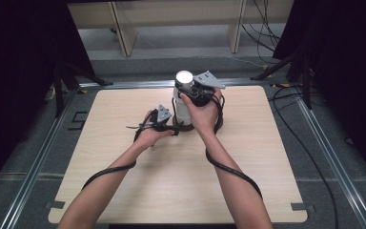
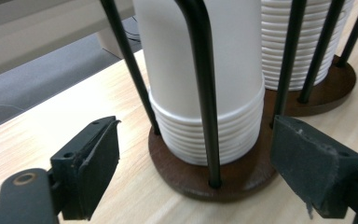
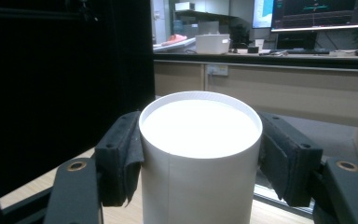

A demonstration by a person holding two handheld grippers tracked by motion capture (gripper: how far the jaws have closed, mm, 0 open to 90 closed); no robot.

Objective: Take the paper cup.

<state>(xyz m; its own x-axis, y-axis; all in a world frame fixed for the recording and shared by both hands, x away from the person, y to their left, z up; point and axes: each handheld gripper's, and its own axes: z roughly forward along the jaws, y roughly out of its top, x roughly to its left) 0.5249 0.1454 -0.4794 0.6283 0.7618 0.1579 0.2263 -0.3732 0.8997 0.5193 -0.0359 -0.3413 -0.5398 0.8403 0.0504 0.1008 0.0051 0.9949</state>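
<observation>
A tall stack of upturned white paper cups (image 1: 183,98) stands in a black wire holder on a round brown base (image 2: 214,179) at the table's far middle. My right gripper (image 1: 198,90) is at the top of the stack, and its pads (image 3: 119,154) press both sides of the top cup (image 3: 200,126). Low at the holder's left, my left gripper (image 1: 164,125) is open. Its jaws stand wide on either side of the base (image 2: 196,135) without touching it. A black rod (image 2: 205,93) runs up in front of the cups (image 2: 177,60).
A second cup stack (image 2: 303,42) in its own holder with a brown base (image 2: 340,84) stands just behind the first. The light wooden table (image 1: 171,191) has bare room in front. Beyond the far edge are shelf legs (image 1: 124,33) and cables (image 1: 267,28) on the floor.
</observation>
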